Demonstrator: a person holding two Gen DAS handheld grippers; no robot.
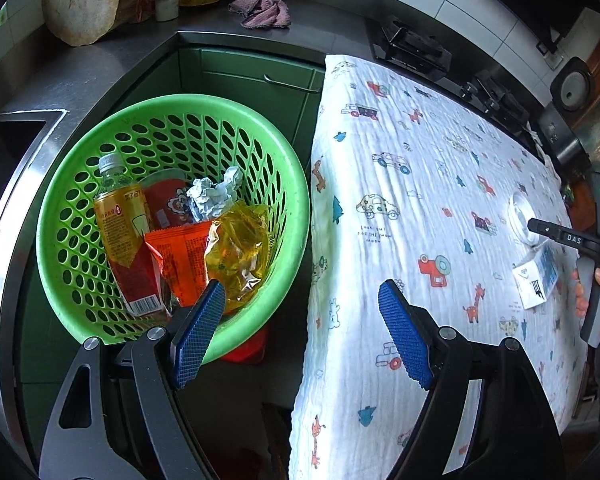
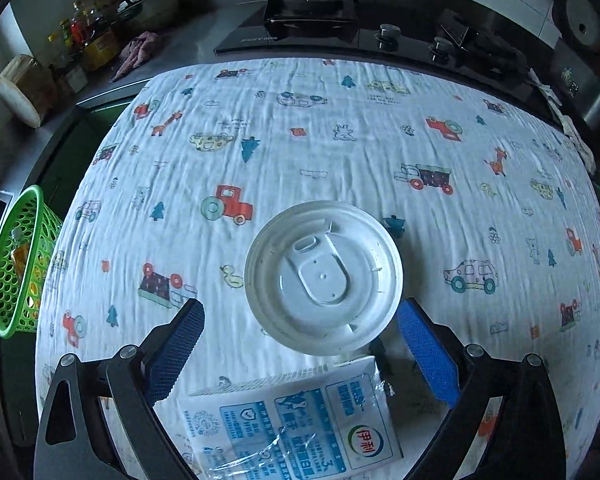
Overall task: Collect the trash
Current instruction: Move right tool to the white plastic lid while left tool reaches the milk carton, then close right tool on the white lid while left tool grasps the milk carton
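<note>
A green perforated basket (image 1: 172, 120) stands left of the table and holds a yellow-labelled bottle (image 1: 118, 216), red and orange wrappers (image 1: 180, 256), crumpled foil (image 1: 216, 196) and a yellow plastic bag (image 1: 240, 252). My left gripper (image 1: 300, 332) is open and empty, above the gap between basket and table. My right gripper (image 2: 300, 350) is open over the table, its fingers either side of a white cup lid (image 2: 324, 276) and a blue-and-white milk carton (image 2: 292, 424). The lid (image 1: 522, 216), carton (image 1: 538, 280) and right gripper (image 1: 568, 236) also show in the left wrist view.
The table wears a white cloth (image 2: 340, 140) printed with cars and animals. Behind it lies a black gas hob (image 2: 380, 32). A steel counter (image 1: 148, 44) carries a wooden block (image 1: 80, 0), jars and a pink rag (image 1: 264, 12). The basket (image 2: 20, 264) sits off the table's left edge.
</note>
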